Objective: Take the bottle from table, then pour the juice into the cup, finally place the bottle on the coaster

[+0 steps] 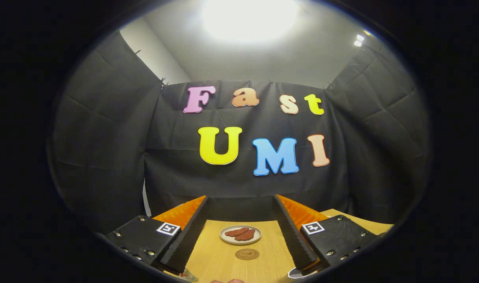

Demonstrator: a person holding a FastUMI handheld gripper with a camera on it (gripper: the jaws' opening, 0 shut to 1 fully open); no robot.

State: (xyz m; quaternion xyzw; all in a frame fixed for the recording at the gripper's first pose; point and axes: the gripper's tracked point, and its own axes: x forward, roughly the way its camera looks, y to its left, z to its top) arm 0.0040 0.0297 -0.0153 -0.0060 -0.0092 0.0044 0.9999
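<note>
One desk [216,259] carries it all, gripper [239,236] held high and level above it, fingers spread wide, nothing between them; looks like pre-approach staging. Plate [240,234] with reddish food sits beyond the coaster [247,254], both centred between the fingers. Bottle [184,274] is probably the labelled bit under the left finger. Cup [296,272] likely the white rim under the right.
</note>
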